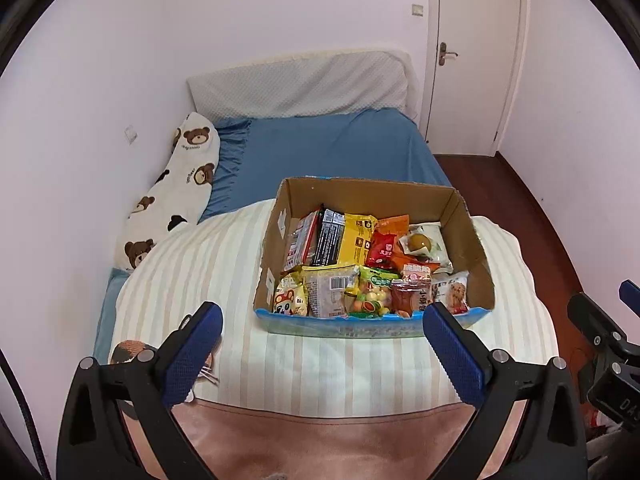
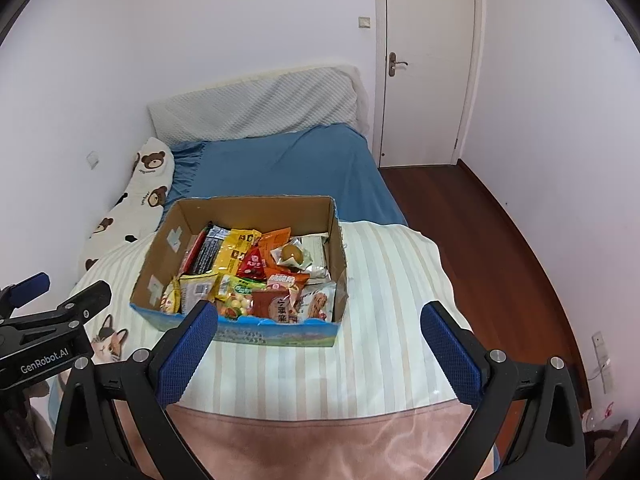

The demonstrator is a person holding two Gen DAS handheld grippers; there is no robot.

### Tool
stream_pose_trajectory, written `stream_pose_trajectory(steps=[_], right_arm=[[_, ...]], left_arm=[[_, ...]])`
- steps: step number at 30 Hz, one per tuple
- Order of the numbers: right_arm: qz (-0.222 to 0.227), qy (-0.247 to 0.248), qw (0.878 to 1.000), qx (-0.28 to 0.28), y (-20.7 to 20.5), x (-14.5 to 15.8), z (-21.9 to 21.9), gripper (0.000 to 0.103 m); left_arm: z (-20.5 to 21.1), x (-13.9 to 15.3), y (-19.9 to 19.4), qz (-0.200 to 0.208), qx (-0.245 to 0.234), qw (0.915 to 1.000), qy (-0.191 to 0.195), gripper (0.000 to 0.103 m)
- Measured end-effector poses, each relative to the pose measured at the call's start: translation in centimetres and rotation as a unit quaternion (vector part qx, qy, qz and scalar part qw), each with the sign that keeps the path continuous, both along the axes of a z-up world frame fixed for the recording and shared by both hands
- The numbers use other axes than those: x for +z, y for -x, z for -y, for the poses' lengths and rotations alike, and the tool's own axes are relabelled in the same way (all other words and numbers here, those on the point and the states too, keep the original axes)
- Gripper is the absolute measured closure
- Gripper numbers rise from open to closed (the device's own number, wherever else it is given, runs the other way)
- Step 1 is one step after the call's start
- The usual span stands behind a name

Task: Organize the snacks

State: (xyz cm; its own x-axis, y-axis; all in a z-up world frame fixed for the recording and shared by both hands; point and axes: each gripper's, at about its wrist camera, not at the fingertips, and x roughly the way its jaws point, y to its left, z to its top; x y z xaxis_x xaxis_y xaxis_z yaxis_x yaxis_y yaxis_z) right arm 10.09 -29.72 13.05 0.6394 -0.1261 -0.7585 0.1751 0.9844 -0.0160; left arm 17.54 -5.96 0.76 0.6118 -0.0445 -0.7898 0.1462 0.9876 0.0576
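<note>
We see an open cardboard box (image 1: 468, 236) sitting on a cream striped quilt (image 1: 192, 280) spread over the foot half of a bed (image 1: 320, 148) with a blue sheet. The box is packed with snacks: at the back a dark packet (image 1: 329, 240) and a yellow packet (image 1: 356, 236) stand on edge beside a red triangular packet (image 1: 382, 249), and to their right lies a clear pack holding a brown egg (image 1: 419, 242). Along the front wall of the box we make out a cartoon-printed packet (image 1: 290, 298), a bag of coloured sweets (image 1: 370, 296) and a white packet with a dog picture (image 1: 454, 292).

Our left hand-held gripper (image 1: 322, 336) hovers in front of the box with its blue-padded fingers (image 1: 192, 354) spread wide and nothing between them. Our right hand-held gripper (image 2: 320, 336) is likewise held wide apart and empty, its left pad overlapping the front left part of the box (image 2: 160, 248) in its own view; whether it touches the cardboard we cannot tell.

A bear-print pillow (image 1: 176, 196) lies along the wall on the left side of the bed, and a pale quilted headboard cushion (image 1: 300, 84) leans against the far wall. A white door (image 2: 428, 60) stands closed in the corner, beside dark wooden floor (image 2: 480, 232). A pink blanket (image 1: 320, 444) covers the nearest edge of the bed
</note>
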Motion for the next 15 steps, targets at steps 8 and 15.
stream_pose_trajectory(steps=[8,15], right_arm=[[-0.016,-0.005,1.0,-0.016,-2.4,-2.1,0.5,0.0],[-0.024,0.0,1.0,-0.019,-2.8,-2.9,0.6,0.0]], left_arm=[[0.5,-1.4,-1.7,-0.012,0.0,0.9999,-0.01,0.0],[0.4,-2.0,-2.1,-0.023,-0.002,0.9997,-0.009,0.0]])
